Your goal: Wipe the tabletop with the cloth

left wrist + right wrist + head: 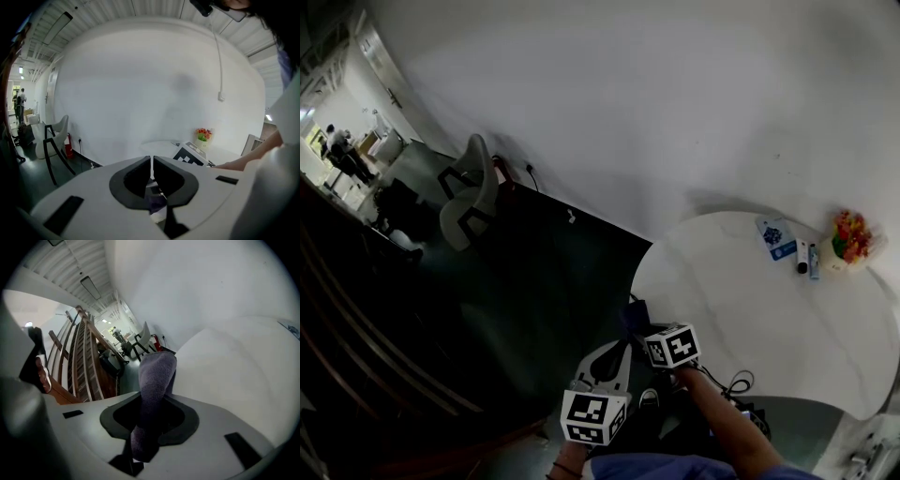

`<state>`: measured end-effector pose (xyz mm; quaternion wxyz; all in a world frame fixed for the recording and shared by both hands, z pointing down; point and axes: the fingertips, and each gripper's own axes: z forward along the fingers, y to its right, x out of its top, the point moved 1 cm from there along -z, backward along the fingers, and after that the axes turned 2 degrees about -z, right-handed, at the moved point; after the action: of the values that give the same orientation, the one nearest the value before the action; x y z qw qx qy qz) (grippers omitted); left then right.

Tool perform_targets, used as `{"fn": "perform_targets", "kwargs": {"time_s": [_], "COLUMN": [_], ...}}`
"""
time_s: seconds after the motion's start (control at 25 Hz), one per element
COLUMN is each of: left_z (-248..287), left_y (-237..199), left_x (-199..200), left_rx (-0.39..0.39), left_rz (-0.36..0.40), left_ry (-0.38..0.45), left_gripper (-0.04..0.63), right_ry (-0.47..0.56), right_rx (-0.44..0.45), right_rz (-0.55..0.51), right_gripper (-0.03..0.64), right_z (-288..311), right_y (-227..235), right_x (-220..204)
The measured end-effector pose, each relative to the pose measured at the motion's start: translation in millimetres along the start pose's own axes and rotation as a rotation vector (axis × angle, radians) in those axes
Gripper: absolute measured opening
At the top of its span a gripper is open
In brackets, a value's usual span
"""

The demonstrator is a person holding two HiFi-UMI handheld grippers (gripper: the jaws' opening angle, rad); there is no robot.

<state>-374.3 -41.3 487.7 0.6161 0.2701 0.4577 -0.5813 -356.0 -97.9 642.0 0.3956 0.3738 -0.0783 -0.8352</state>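
Purple cloth (155, 380) juts lengthwise forward from the right hand-held gripper (151, 412).

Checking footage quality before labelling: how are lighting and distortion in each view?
Head view: fisheye-bent, floor very dark, white table bright. Left gripper view: evenly lit wall, black vignette corners. Right gripper view: purple cloth sharp between the jaws, railing curved.
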Motion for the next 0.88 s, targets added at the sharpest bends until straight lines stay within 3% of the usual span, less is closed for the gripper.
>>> {"fn": "perform_targets", "kwargs": {"time_s": [0.24, 0.88], "left_z": [10.2, 44.3], "left_y": [16.8, 119.0], "left_x": [-5.4, -4.8], "left_rx": [-0.063, -0.353], "left_rz": [0.015, 0.14], "left_ry": [-0.019, -0.052], "left_gripper": [0.026, 0.026], "right_ry": [0.003, 0.107], "right_rx": [-0.075, -0.241], "right_rz": [0.063, 0.258], "right_gripper": [0.1, 0.101], "right_z": [-14.5, -107.9], "right_y": [33.2, 118.5], "right_x": [-19.4, -77.9]}}
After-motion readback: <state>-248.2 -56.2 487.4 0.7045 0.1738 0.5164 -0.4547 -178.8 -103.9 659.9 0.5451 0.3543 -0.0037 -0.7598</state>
